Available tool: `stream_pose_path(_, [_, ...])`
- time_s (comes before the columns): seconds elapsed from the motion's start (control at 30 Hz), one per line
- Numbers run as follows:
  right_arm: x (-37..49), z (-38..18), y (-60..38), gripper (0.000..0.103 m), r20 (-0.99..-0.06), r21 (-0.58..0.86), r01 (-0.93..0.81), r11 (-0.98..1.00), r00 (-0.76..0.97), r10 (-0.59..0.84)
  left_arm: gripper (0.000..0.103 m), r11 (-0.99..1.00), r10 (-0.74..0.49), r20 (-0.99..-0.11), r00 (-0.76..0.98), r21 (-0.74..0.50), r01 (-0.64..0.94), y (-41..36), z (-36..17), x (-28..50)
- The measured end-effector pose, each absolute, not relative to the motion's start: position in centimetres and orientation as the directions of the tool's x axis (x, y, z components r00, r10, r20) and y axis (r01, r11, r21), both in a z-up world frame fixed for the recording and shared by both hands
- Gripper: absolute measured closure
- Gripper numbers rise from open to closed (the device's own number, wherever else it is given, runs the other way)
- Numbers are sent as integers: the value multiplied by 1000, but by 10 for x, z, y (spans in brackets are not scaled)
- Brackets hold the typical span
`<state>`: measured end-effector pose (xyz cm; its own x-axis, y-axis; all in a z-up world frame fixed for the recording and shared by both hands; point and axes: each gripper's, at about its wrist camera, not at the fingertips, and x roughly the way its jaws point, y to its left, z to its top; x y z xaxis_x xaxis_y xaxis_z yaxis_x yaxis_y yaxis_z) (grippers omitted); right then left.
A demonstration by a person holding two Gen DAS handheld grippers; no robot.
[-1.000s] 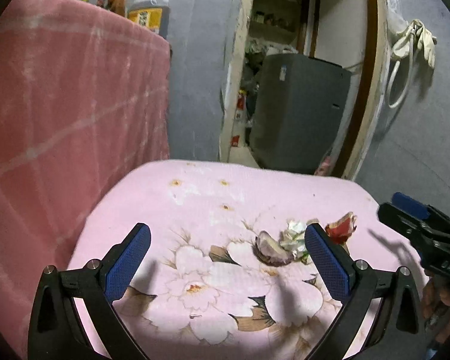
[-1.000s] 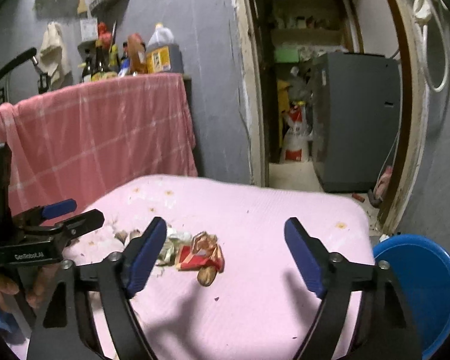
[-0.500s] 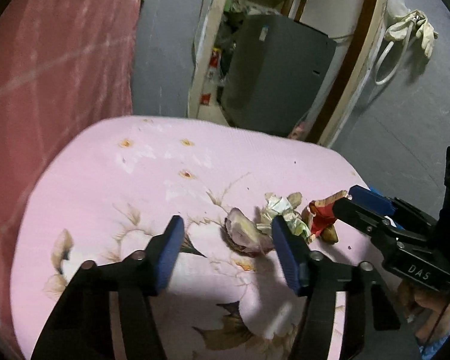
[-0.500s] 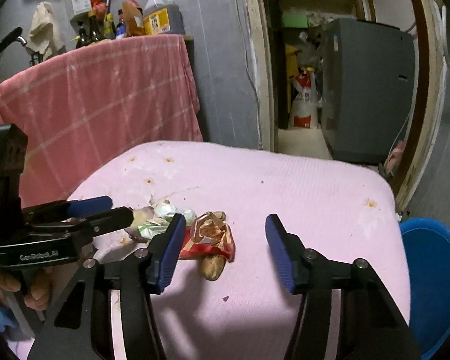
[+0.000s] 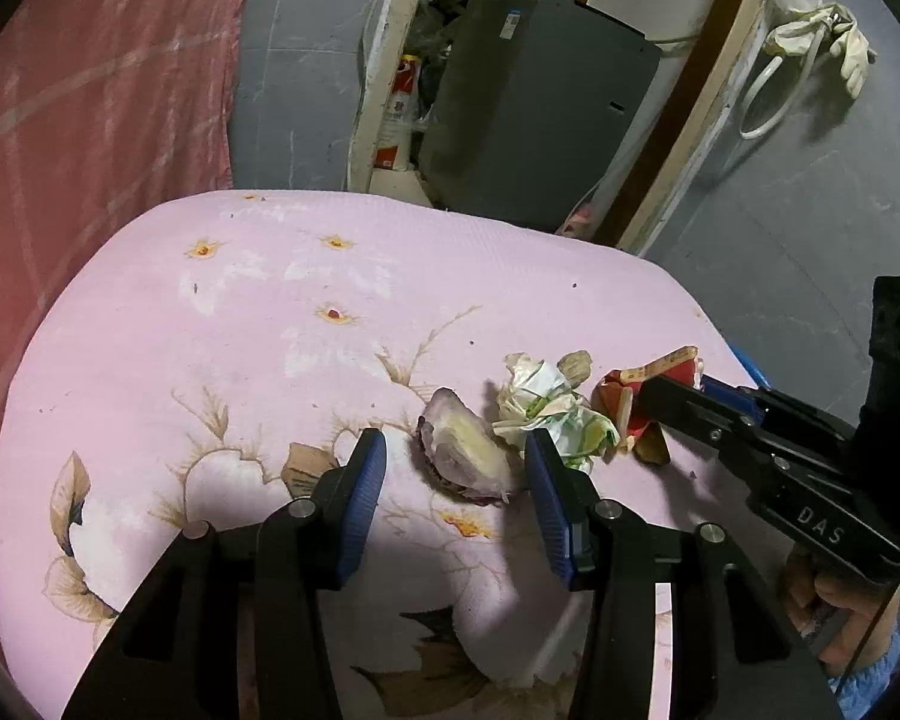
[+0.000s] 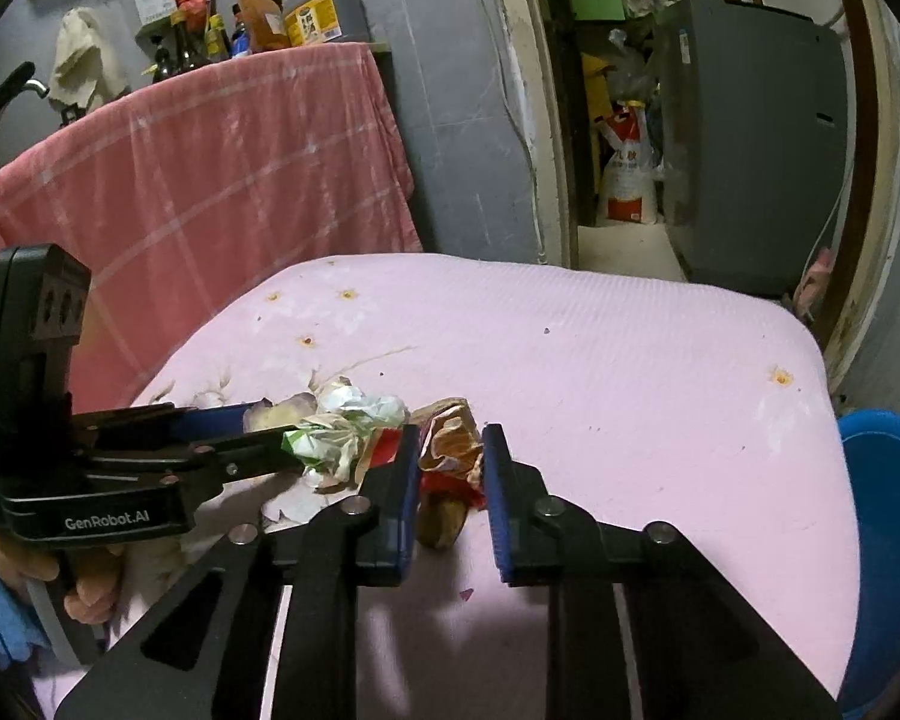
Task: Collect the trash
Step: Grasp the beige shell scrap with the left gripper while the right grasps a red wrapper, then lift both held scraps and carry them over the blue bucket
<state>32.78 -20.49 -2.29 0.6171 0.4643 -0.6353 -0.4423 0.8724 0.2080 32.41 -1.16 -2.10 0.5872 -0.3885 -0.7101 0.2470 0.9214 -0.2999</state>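
Now red wrapper (image 6: 450,450) between closing right gripper (image 6: 450,468) pads

Left gripper (image 5: 456,468) angled down, jaws closing, pads clear of contact. Right gripper (image 6: 450,468) angled down, jaws closing, pads pinching. A hand (image 5: 834,612) wrapped on right handle.

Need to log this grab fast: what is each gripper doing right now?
Left gripper: closing around the peel scrap, pads not on it yet.
Right gripper: closing, pads pinching the red wrapper.
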Motion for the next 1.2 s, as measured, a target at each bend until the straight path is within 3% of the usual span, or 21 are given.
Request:
stream_pose_path(0.23, [325, -21, -207, 88, -618, 208, -422, 882, 643, 453, 82, 913, -408, -705, 580, -318, 256, -13, -23, 322])
stream_pose_path(0.53, [325, -18, -214, 88, -589, 238, -412, 880, 659, 468, 86, 906, -423, -685, 593, -340, 253, -11, -24, 317])
stream_pose_path(0.93, [310, -10, -220, 88, -518, 216, -394, 894, 730, 446, 89, 906, -411, -581, 703, -346, 244, 2, -9, 291])
stream_pose_path(1.2, [284, 10, -232, 88, -377, 190, -392, 900, 818, 436, 89, 914, -386, -480, 788, -314, 257, -16, 20, 267])
